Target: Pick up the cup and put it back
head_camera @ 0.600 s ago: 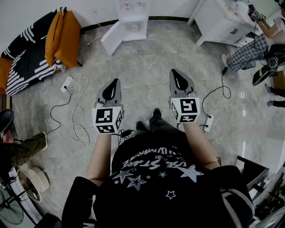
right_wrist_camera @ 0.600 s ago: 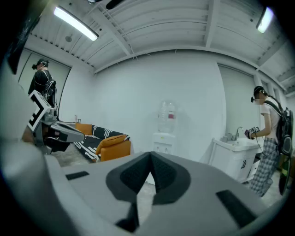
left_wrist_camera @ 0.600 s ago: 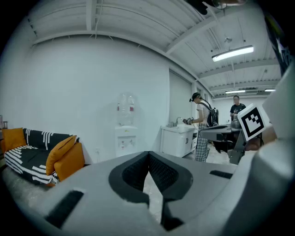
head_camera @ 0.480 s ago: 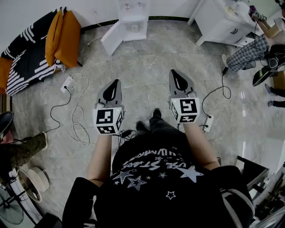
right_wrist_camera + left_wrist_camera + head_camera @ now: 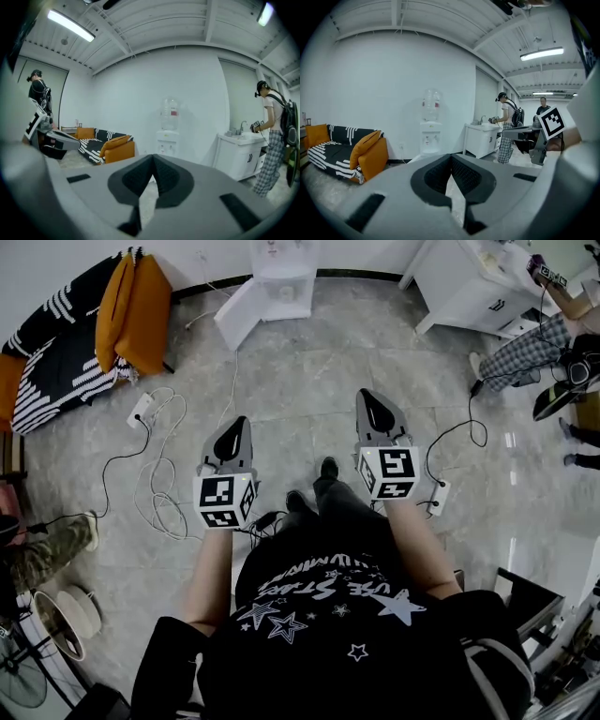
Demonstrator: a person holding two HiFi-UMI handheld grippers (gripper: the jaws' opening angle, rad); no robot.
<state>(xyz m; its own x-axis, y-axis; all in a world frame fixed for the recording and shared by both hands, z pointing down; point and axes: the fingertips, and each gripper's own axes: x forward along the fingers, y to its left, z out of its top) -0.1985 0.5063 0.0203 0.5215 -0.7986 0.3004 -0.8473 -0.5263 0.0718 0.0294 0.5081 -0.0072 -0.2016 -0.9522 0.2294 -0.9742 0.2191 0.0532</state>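
"Well, where was the cup?"
"No view showed it — just a water dispenser (image 5: 278, 268) ahead."
"And the grippers?"
"The left gripper (image 5: 238, 426) and the right gripper (image 5: 368, 397) were both closed, holding nothing — best to find the cup first, then open wide."

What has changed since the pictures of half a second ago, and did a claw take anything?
The left claw drew back slightly toward the person. A bystander's leg at the left edge shifted. Nothing was taken or let go. The right claw stayed in place; both claws remain shut and empty.
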